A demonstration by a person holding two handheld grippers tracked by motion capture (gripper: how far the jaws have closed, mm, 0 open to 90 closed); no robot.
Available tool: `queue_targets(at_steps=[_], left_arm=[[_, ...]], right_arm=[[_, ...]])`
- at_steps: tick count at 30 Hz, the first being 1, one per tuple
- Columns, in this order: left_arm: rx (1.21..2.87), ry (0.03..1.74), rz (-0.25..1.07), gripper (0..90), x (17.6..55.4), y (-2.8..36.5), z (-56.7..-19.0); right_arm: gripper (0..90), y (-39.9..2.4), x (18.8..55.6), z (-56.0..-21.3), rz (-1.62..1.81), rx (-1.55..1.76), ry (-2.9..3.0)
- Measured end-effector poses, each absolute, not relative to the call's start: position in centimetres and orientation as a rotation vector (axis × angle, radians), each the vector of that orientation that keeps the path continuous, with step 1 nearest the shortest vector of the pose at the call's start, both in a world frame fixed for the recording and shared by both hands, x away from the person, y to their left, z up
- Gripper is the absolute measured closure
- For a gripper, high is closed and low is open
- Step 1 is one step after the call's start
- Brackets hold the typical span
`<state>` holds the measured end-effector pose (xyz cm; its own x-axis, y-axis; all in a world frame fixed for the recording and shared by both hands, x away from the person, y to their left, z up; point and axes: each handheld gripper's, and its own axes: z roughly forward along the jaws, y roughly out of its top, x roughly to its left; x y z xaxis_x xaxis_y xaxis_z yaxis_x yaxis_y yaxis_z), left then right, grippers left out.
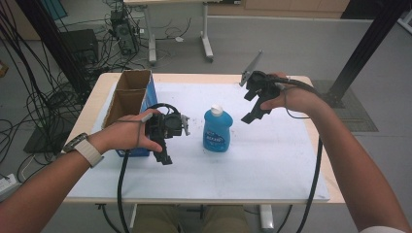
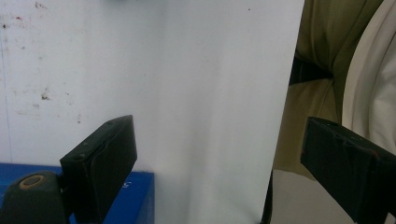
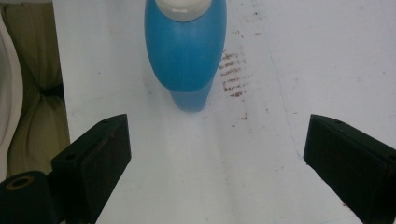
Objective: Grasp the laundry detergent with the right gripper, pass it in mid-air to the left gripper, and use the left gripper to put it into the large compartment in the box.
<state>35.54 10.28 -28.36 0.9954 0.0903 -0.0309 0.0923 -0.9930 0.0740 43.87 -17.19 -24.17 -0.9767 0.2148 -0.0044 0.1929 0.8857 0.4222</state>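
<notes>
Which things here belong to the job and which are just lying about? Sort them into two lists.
Likely in the job:
- blue bottle with white cap, upright mid-table
- right gripper, open, nearest the bottle
- left gripper, open
- open cardboard box, probably

Lying about:
- computer tower on the floor
- floor cables
- far desk's legs

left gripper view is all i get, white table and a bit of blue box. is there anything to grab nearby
Observer: Yes, a blue bottle stands upright mid-table, right of the left gripper.
Operator: is the right gripper on it
Observer: No, the right gripper hangs open beyond the bottle, jaws aimed at it, apart.
Operator: what's that blue box
Observer: An open cardboard box with two compartments, beside your left hand.
</notes>
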Motion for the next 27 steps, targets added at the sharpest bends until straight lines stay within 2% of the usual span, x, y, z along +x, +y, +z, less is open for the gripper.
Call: queue_targets(at_steps=[27], left_arm=[[3.063, 0.137, -0.045, 11.1, 35.57, 10.05, -28.47]], right_arm=[[7.0, -17.49, 43.20, -24.39, 0.673, 0.330, 2.998]])
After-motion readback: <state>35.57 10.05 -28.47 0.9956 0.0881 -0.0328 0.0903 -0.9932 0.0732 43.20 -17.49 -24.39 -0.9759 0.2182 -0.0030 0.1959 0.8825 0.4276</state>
